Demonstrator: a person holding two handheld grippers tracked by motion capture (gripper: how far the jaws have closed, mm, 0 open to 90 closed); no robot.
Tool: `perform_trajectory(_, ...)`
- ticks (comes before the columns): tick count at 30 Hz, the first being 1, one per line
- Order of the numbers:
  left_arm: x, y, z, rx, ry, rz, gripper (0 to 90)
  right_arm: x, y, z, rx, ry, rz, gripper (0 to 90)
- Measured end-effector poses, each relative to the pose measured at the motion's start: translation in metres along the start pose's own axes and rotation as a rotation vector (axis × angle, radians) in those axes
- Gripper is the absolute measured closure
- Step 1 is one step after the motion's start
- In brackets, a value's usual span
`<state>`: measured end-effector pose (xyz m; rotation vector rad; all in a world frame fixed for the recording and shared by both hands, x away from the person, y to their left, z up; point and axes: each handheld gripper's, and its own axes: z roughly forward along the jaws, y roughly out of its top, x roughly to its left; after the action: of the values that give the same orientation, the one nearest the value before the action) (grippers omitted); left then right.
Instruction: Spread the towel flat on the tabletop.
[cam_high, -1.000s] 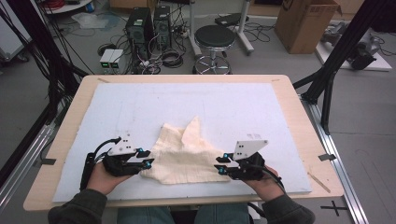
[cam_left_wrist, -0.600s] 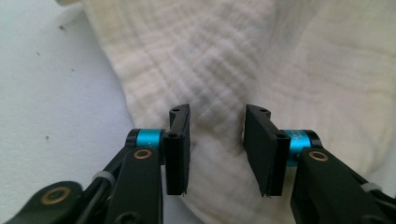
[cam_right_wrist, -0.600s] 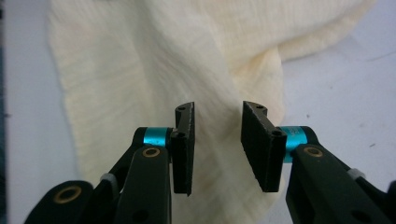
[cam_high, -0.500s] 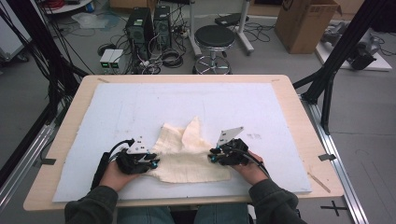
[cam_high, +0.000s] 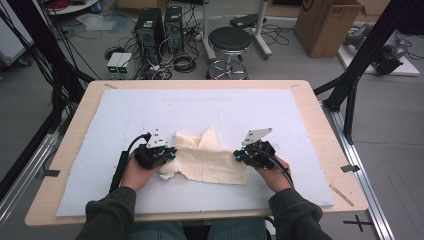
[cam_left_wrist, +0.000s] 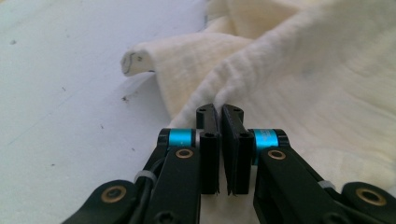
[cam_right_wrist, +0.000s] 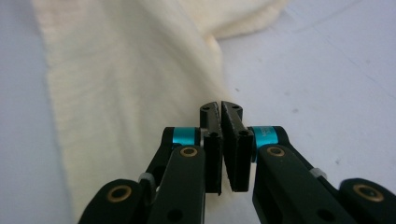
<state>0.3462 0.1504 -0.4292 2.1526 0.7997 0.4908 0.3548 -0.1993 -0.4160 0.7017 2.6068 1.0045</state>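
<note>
- Cloth (cam_high: 207, 160) lies crumpled on the blue mat (cam_high: 300, 125), near the front edge, between the two hands. Cream, thin, ribbed weave.
- L gripper (cam_high: 167, 156) pinches the cloth's left end. In the left gripper view the jaws have just closed, almost touching, w/ a raised fold (cam_left_wrist: 224, 88) caught at the tips.
- R gripper (cam_high: 241, 156) is at the right end. In the right gripper view its jaws have also just closed to a sliver, on the cloth's side edge (cam_right_wrist: 212, 93); looks like a thin bite of fabric only.
- Long axis: runs left-right across the table, roughly parallel to the front edge. Front hem fairly straight, sloping slightly down toward the right.
- A peak (cam_high: 210, 136) sticks up and away from the person near the middle; a curled corner (cam_left_wrist: 135, 60) sits beyond the L jaws.
- Risks, as I judge them:
  - R grip is shallow, at the very edge; a quick lift or pull could slip it out.
  - L jaws hold a bunched fold, maybe more than one layer; spreading could drag a hidden layer along and leave the cloth twisted.
  - Pulling the hands apart unevenly would skew the cloth instead of flattening it.
  - Tips are low on the mat; dragging could snag its surface.
</note>
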Motion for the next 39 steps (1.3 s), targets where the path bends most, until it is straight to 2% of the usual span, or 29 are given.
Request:
perform_trajectory(3, 0.006, 0.000, 0.011, 0.022, 0.006, -0.020, 82.6, -0.006, -0.002, 0.005, 0.012, 0.000, 0.028, 86.5)
perform_trajectory(6, 0.009, 0.001, 0.010, 0.007, -0.004, -0.039, 76.1, -0.008, -0.003, 0.007, 0.009, 0.008, 0.042, 81.3)
perform_trajectory(8, 0.012, 0.003, 0.004, -0.006, -0.007, -0.048, 71.3, -0.007, -0.002, 0.004, -0.029, 0.017, 0.038, 78.3)
perform_trajectory(11, 0.016, 0.007, -0.009, -0.028, -0.011, -0.044, 68.6, -0.002, -0.001, -0.006, -0.092, 0.035, 0.028, 76.3)
perform_trajectory(13, 0.019, 0.009, -0.019, -0.045, -0.022, -0.056, 67.7, 0.001, -0.001, -0.011, -0.115, 0.043, 0.013, 74.2)
perform_trajectory(15, 0.019, 0.009, -0.028, -0.045, -0.024, -0.043, 67.1, 0.006, -0.001, -0.016, -0.126, 0.047, -0.006, 72.1)
perform_trajectory(17, 0.015, 0.007, -0.037, -0.057, -0.045, -0.028, 66.9, 0.010, -0.004, -0.020, -0.133, 0.047, -0.023, 71.9)
perform_trajectory(19, 0.008, 0.002, -0.046, -0.068, -0.075, 0.008, 67.0, 0.013, -0.007, -0.025, -0.146, 0.058, -0.027, 71.5)
perform_trajectory(22, -0.003, -0.010, -0.054, -0.095, -0.118, 0.029, 68.7, 0.019, -0.013, -0.031, -0.168, 0.089, -0.038, 67.6)
perform_trajectory(24, -0.009, -0.017, -0.055, -0.094, -0.139, 0.039, 70.0, 0.021, -0.016, -0.032, -0.164, 0.103, -0.046, 67.2)
perform_trajectory(27, -0.013, -0.024, -0.050, -0.057, -0.142, 0.049, 70.5, 0.024, -0.021, -0.028, -0.138, 0.131, -0.042, 67.1)
perform_trajectory(29, -0.014, -0.027, -0.045, -0.038, -0.143, 0.042, 71.0, 0.025, -0.024, -0.024, -0.112, 0.140, -0.041, 67.3)
perform_trajectory(31, -0.013, -0.029, -0.039, 0.006, -0.140, 0.042, 71.1, 0.024, -0.026, -0.018, -0.090, 0.156, -0.038, 67.6)
perform_trajectory(36, -0.009, -0.031, -0.028, 0.073, -0.175, 0.028, 72.3, 0.025, -0.031, -0.005, -0.022, 0.182, -0.046, 68.0)
perform_trajectory(39, -0.008, -0.032, -0.027, 0.069, -0.180, 0.026, 73.6, 0.025, -0.033, -0.003, -0.015, 0.189, -0.039, 70.5)
